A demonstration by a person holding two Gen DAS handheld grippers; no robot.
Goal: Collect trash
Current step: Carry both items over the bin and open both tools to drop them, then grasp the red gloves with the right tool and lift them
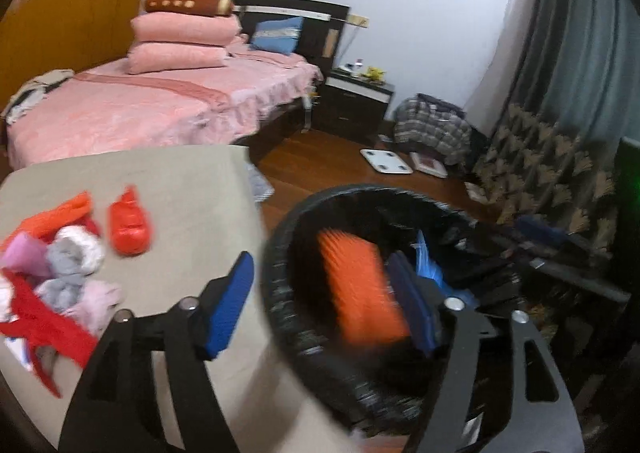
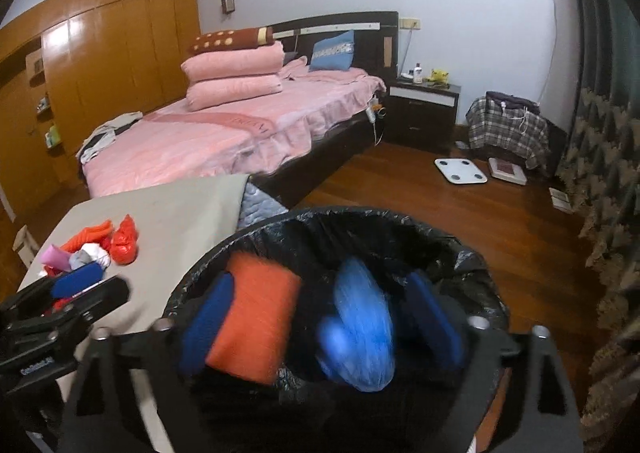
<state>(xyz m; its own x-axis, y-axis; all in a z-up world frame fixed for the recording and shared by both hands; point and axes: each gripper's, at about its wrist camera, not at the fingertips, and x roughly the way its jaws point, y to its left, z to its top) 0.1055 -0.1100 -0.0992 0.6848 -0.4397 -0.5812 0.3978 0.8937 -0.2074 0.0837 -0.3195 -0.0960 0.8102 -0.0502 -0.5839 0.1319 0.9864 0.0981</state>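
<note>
A black-lined trash bin (image 1: 280,265) (image 2: 472,253) stands on the floor beside a beige table (image 1: 180,189) (image 2: 180,209). Inside it lie an orange item (image 1: 360,285) (image 2: 256,313) and a blurred blue bag (image 2: 360,325) (image 1: 428,269). My left gripper (image 1: 324,305) is open and empty, one finger over the table edge, the other over the bin. My right gripper (image 2: 320,329) is open above the bin, with the blue bag between its fingers, apparently falling. A pile of crumpled trash (image 1: 60,273) (image 2: 84,253) and a red bag (image 1: 130,225) (image 2: 125,241) lie on the table's left.
A pink bed (image 2: 224,133) stands behind the table. A dark nightstand (image 2: 424,109), a white scale (image 2: 460,171), a plaid-covered pile (image 2: 508,125) and curtains (image 2: 600,133) are to the right on the wooden floor (image 2: 440,213).
</note>
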